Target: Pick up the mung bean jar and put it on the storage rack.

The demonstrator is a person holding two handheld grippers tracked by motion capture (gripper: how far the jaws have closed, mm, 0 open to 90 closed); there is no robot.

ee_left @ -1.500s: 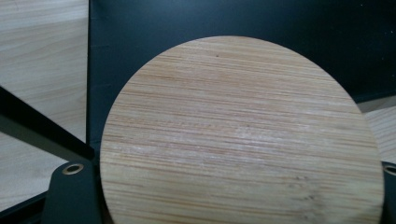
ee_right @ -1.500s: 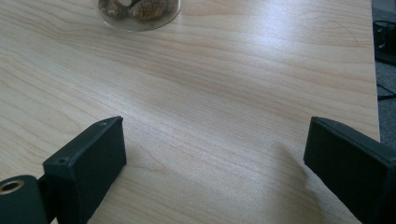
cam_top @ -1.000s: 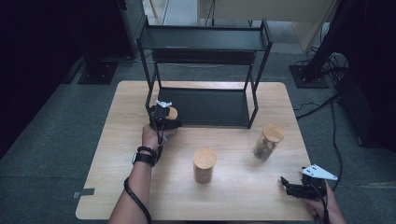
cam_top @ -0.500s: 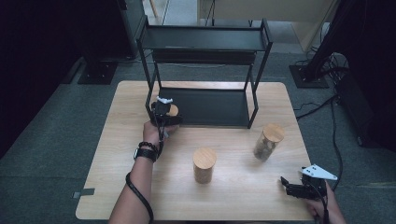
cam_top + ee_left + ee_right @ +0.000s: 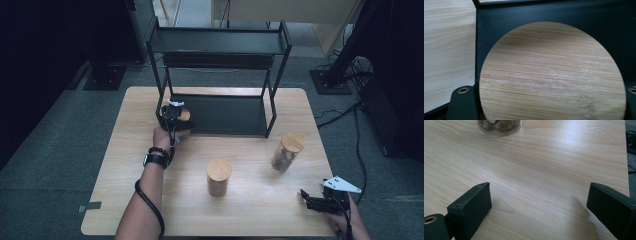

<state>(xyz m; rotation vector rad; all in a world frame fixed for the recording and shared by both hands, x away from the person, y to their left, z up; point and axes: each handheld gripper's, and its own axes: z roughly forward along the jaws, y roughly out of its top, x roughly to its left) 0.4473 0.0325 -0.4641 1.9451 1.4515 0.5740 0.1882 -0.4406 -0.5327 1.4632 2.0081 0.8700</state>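
A jar with a round bamboo lid [image 5: 184,115] [image 5: 551,72] sits at the left front corner of the black rack's lower shelf [image 5: 225,114]. My left gripper [image 5: 172,113] [image 5: 546,107] is shut on it, one jaw on each side of the lid. The jar's body is hidden under the lid, so I cannot tell whether it rests on the shelf. My right gripper [image 5: 306,199] [image 5: 539,195] stands open low over the table's front right corner, with bare wood between its jaws.
A two-tier black metal rack [image 5: 220,42] stands at the back of the wooden table [image 5: 125,200]. A bamboo-lidded jar [image 5: 219,176] stands mid-table. A glass jar with brown contents [image 5: 286,151] [image 5: 499,125] stands to its right, ahead of my right gripper.
My left gripper has carried its jar slightly forward, onto the corner of the rack's lower shelf. The right gripper has stayed where it was.
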